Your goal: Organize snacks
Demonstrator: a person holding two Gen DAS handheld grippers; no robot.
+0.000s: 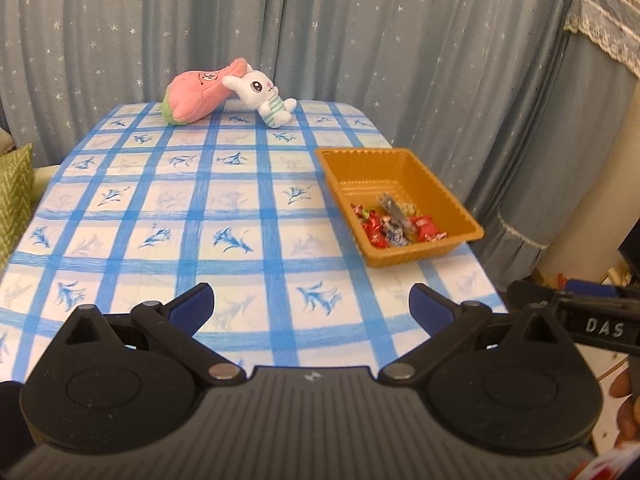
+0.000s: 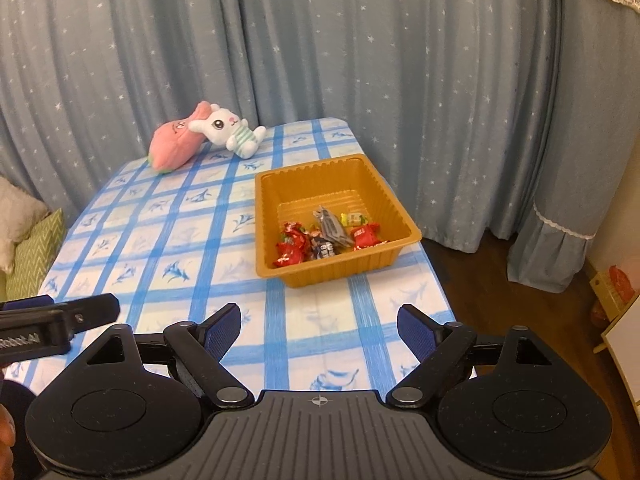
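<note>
An orange plastic tray stands near the right edge of the table with the blue checked cloth. Several wrapped snacks lie in its near end, red, silver and yellow. In the right wrist view the tray holds the same snacks. My left gripper is open and empty above the table's near edge, well short of the tray. My right gripper is open and empty, also near the front edge, with the tray ahead of it.
A pink plush and a white bunny plush lie at the table's far end. Starry blue curtains hang behind. A green cushion sits left of the table. The right gripper's side shows at the right of the left wrist view.
</note>
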